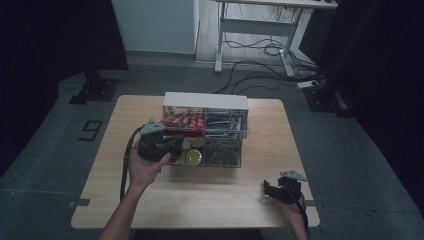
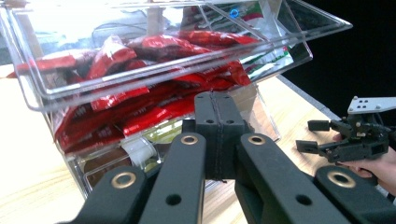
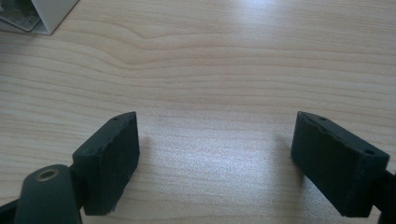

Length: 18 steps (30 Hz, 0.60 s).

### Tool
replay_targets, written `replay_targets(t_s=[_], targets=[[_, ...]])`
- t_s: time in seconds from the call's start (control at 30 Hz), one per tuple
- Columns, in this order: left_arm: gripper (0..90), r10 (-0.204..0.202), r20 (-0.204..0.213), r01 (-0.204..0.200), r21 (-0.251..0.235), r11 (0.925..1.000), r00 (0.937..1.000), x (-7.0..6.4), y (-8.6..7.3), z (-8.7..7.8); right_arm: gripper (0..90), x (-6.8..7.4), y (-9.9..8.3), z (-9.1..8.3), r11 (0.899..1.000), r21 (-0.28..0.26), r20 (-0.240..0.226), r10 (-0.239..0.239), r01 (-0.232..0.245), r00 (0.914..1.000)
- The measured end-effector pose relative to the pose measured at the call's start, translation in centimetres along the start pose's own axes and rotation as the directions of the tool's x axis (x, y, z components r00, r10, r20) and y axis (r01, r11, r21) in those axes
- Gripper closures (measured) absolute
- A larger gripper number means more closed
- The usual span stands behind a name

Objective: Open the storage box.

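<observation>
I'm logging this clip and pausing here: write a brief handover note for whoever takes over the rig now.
Left hand-held gripper: jaws shut, at the front of the clear drawer unit, just below the tilted-open drawer of red packets; whether it pinches anything cannot be told.
Right hand-held gripper: open, holding nothing, over bare table near the front right corner.
Done: top left drawer is out.
Left: probably finish with that drawer; right side is free to help.

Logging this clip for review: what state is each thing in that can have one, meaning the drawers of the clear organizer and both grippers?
Upper left drawer: pulled out, full of red packets.
Lower left drawer: pushed in.
Left gripper: shut, empty, at the organizer's front.
Right gripper: open, empty, over bare table.
</observation>
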<state>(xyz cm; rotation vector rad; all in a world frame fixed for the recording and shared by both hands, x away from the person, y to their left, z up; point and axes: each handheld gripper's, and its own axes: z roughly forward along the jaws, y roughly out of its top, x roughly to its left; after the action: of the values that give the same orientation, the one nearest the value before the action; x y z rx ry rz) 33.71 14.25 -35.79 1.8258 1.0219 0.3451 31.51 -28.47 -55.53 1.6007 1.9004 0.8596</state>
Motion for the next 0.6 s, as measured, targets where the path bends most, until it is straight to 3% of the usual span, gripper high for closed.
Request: replay_targets(t_s=[0.27, 0.6], targets=[[90.0, -0.024, 0.007, 0.024, -0.005, 0.9997, 0.9997, 0.7, 0.5, 0.3, 15.5, 0.0, 0.0, 0.0, 1.000, 0.000, 0.001, 0.000, 0.000, 1.0000], [90.0, -0.032, 0.010, 0.033, -0.012, 0.9994, 0.9994, 0.5, 1.4, 0.5, 15.5, 0.0, 0.0, 0.0, 1.000, -0.001, 0.004, 0.005, -0.005, 1.0000]])
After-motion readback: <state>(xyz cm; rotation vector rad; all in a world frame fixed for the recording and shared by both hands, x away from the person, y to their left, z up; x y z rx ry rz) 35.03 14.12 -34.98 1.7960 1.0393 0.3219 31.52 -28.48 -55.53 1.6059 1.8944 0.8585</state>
